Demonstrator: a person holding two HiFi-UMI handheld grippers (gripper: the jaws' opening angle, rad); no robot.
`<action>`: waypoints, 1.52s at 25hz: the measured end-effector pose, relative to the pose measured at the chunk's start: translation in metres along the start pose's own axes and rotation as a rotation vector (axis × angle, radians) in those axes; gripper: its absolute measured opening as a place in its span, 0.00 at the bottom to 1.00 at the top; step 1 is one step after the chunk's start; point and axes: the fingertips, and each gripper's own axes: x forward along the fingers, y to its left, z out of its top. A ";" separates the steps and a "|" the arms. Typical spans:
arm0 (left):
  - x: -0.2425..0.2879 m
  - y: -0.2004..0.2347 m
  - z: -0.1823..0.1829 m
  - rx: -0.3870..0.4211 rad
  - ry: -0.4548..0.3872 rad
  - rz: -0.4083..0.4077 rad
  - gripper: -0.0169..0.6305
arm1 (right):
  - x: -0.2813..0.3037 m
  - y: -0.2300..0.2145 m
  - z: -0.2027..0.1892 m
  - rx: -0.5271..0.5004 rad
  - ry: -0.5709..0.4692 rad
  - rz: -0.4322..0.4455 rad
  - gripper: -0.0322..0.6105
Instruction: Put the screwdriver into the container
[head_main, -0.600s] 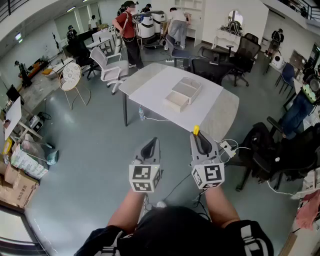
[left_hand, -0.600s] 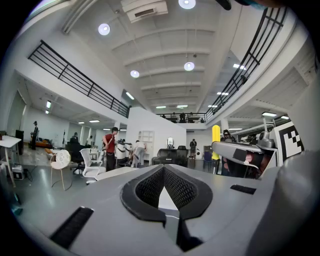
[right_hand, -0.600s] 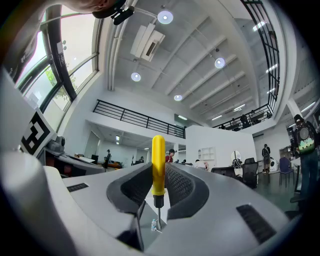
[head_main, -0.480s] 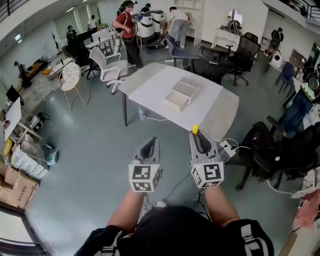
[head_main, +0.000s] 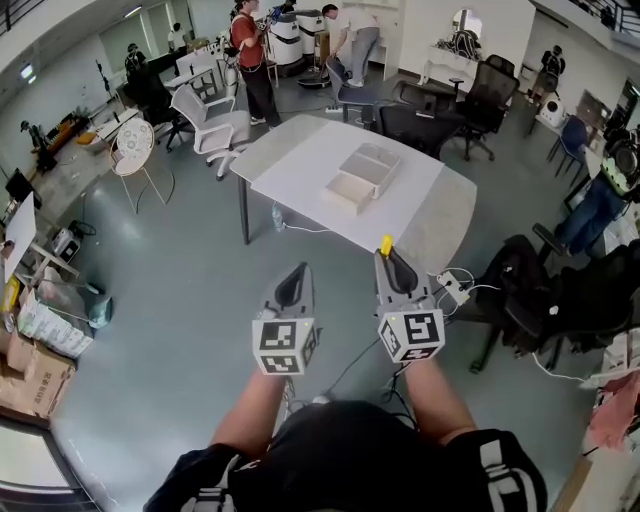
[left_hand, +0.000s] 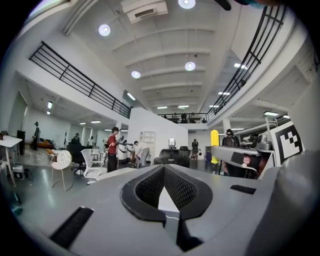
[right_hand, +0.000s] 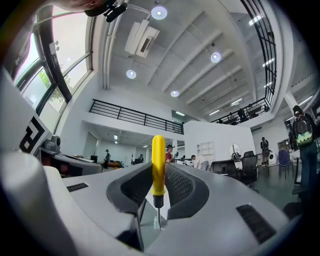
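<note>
Over grey floor (head_main: 180, 290), near white table (head_main: 290, 160) with white box container (head_main: 362, 180) | right gripper (head_main: 394, 266) clenched on upright yellow-handled screwdriver (right_hand: 158, 165) | left gripper (left_hand: 163, 171) closed, empty

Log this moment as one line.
right gripper: shut on screwdriver | left gripper: shut, empty | container: on table ahead, not reached

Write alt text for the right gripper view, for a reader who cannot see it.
The right gripper clamps a yellow-handled screwdriver upright between its grey jaws, handle up, metal tip down. Behind are ceiling lights, a railed balcony and distant people.
</note>
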 end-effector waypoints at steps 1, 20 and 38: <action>0.002 0.002 0.002 -0.002 -0.006 0.006 0.05 | 0.003 -0.002 -0.001 0.002 0.003 -0.005 0.16; 0.037 0.051 -0.010 -0.010 0.005 -0.030 0.05 | 0.049 0.012 -0.010 -0.006 -0.012 -0.052 0.16; 0.135 0.084 -0.021 0.005 0.020 -0.023 0.05 | 0.137 -0.039 -0.042 0.028 -0.017 -0.056 0.16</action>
